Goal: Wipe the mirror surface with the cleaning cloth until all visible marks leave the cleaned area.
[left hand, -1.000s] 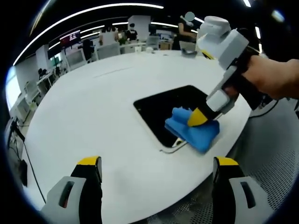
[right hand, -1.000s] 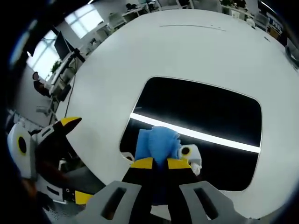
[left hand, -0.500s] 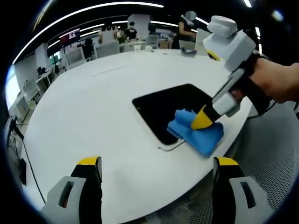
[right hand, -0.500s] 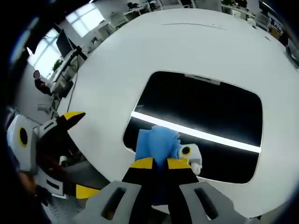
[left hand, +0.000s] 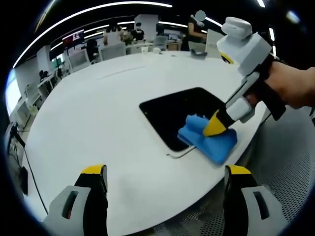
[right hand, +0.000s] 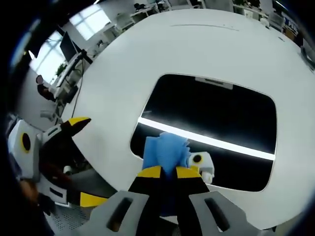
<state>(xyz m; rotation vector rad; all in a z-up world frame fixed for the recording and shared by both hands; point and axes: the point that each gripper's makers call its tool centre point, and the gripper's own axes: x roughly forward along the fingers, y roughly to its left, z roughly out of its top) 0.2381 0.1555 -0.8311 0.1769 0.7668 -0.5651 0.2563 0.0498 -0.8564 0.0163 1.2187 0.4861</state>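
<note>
The right tongs (right hand: 168, 172), clamping the crumpled blue cleaning cloth (right hand: 165, 150), are settling at the dark rectangular mirror's (right hand: 216, 123) near edge after sliding back slightly; wiping seems unfinished. The left tongs (left hand: 165, 172) are hanging open over the round white surface (left hand: 98, 118).

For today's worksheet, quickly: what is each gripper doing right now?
Left gripper: open, holding nothing.
Right gripper: shut on the blue cloth, on the mirror.

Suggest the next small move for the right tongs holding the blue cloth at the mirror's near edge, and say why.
Probably push the right tongs forward, sliding the cloth across the mirror toward its far edge. The tongs are shut on the cloth, which sits at the mirror's near edge, partly over the rim in the left gripper view, so most of the dark surface lies ahead. The left tongs hang open, off the table.
</note>
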